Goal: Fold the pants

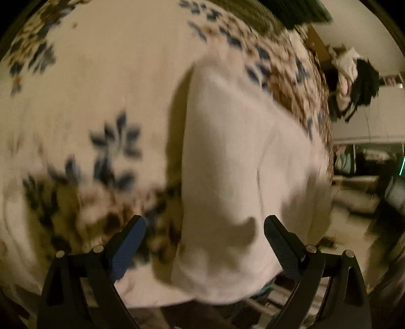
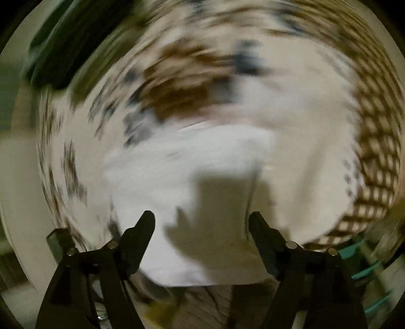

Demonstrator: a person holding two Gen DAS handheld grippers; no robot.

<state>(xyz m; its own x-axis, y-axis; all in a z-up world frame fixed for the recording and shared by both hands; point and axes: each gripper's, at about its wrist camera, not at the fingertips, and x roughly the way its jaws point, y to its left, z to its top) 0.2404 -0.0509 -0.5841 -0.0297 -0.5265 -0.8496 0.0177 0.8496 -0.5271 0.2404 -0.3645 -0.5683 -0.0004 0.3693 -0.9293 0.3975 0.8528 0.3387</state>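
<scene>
White pants lie on a floral bedspread, one long fold running up the bed from its near edge. My left gripper hangs open above their near end, with cloth below the gap and nothing pinched. In the right wrist view, which is badly blurred, the white pants lie flat under my right gripper. It stands open with its fingers apart above the fabric and casts a shadow on it.
The bedspread has blue and brown flowers and a brown lattice border. A dark green pillow sits at the far end. Beyond the bed's right side are piled clothes and a cluttered floor.
</scene>
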